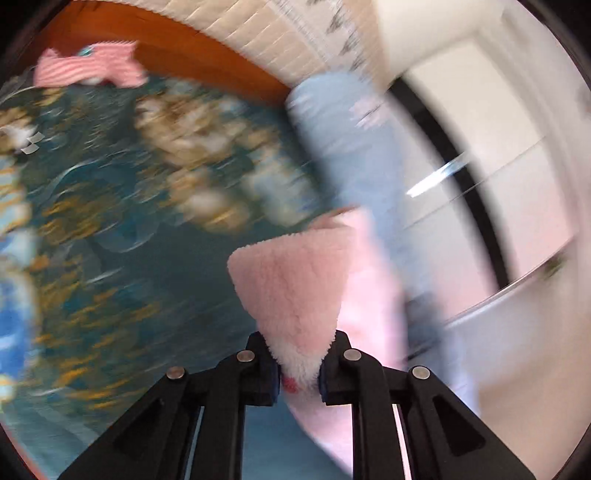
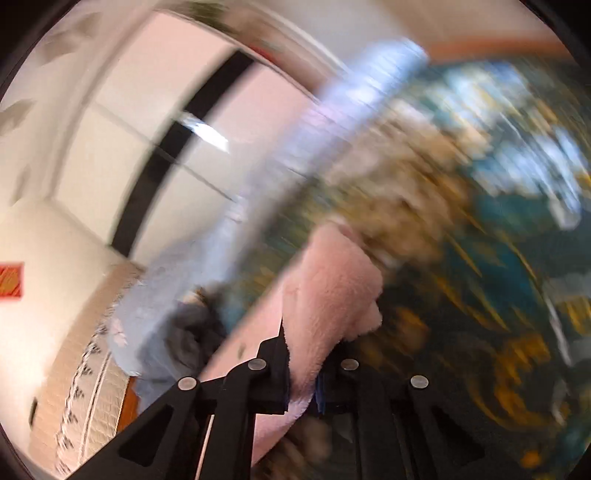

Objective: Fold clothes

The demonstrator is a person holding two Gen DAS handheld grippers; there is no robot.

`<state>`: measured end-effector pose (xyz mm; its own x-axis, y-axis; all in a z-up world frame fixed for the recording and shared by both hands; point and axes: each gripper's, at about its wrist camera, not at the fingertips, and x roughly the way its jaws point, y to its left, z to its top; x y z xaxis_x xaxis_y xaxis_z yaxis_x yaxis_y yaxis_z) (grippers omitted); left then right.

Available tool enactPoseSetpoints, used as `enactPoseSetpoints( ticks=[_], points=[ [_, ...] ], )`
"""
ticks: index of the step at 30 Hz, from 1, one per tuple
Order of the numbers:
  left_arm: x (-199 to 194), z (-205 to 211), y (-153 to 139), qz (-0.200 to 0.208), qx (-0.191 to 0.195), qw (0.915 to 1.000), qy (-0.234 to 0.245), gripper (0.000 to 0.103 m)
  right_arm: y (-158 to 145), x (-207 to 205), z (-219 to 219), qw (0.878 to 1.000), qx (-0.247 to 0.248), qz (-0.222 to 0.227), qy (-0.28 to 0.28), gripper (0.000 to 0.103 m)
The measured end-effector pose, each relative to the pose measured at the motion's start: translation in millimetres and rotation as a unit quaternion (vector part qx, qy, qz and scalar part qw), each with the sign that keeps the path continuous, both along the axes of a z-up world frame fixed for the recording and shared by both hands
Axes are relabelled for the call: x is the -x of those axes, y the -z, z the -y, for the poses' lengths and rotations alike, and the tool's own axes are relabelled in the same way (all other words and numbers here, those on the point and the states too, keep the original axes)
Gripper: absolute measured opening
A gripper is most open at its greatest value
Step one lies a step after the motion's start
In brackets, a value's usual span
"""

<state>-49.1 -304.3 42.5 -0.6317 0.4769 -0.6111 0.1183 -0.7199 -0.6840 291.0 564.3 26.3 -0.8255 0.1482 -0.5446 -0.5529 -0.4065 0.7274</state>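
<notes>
A pink fleece garment (image 1: 295, 280) is pinched between the jaws of my left gripper (image 1: 299, 373) and hangs in the air above a teal patterned cloth (image 1: 110, 221). My right gripper (image 2: 303, 384) is shut on another part of the same pink fleece (image 2: 328, 291). A light blue garment (image 1: 354, 147) hangs stretched beside the pink one; it shows in the right wrist view (image 2: 266, 192) too. Both views are blurred by motion.
A pink striped cloth (image 1: 92, 68) lies at the far edge of the teal patterned cloth, near an orange wooden edge (image 1: 207, 55). A quilted beige cover (image 1: 295, 33) lies beyond. White cabinet doors with a black strip (image 2: 155, 166) stand to the side.
</notes>
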Motion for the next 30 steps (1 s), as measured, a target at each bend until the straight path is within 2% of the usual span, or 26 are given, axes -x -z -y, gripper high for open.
enactPoseSetpoints(
  ticks=[2,4,6,8,12,15,17,19,20,23,24,26,28,30],
  points=[
    [-12,14,39,0.057,-0.004,0.9984,-0.007,0.016,32,-9,-6,0.997,0.07,0.018,0.017,0.01],
    [-20,23,57,0.063,-0.02,0.9976,-0.02,0.016,41,-14,-10,0.993,0.115,-0.01,0.027,0.01],
    [-27,29,64,0.063,-0.038,0.9968,-0.03,0.016,36,-7,-5,0.996,0.088,0.016,0.019,0.01],
    [-33,32,64,0.068,-0.036,0.9965,-0.034,0.016,35,-4,-4,0.996,0.082,0.018,0.016,0.01],
    [-35,25,58,0.079,-0.02,0.996,-0.035,0.023,47,-8,-10,0.993,0.116,-0.007,0.023,0.01],
    [-34,29,59,0.091,-0.03,0.9945,-0.043,0.027,45,-11,-8,0.993,0.113,-0.012,0.022,0.011],
    [-37,31,52,0.095,-0.024,0.9941,-0.048,0.032,44,-11,-8,0.994,0.108,-0.01,0.019,0.012],
    [-46,37,41,0.096,-0.007,0.9935,-0.061,0.034,42,-7,-8,0.994,0.107,-0.008,0.019,0.013],
    [-51,41,31,0.094,0.016,0.9923,-0.079,0.034,43,-9,-9,0.994,0.107,-0.008,0.019,0.013],
    [-72,40,0,0.083,0.108,0.978,-0.157,0.033,42,-7,-9,0.994,0.106,-0.008,0.018,0.013],
    [-80,30,-6,0.068,0.115,0.9772,-0.165,0.033,42,-6,-9,0.994,0.105,-0.007,0.017,0.013],
    [-91,-13,-15,0.031,0.104,0.9858,-0.128,0.033,42,-5,-9,0.994,0.104,-0.004,0.017,0.014],
    [-95,-81,-14,0.016,0.107,0.9937,-0.032,0.034,42,-5,-9,0.995,0.102,0.0,0.016,0.014],
    [-104,-156,-9,0.003,0.104,0.9926,0.062,0.034,41,-4,-8,0.995,0.099,0.002,0.015,0.014]
  ],
)
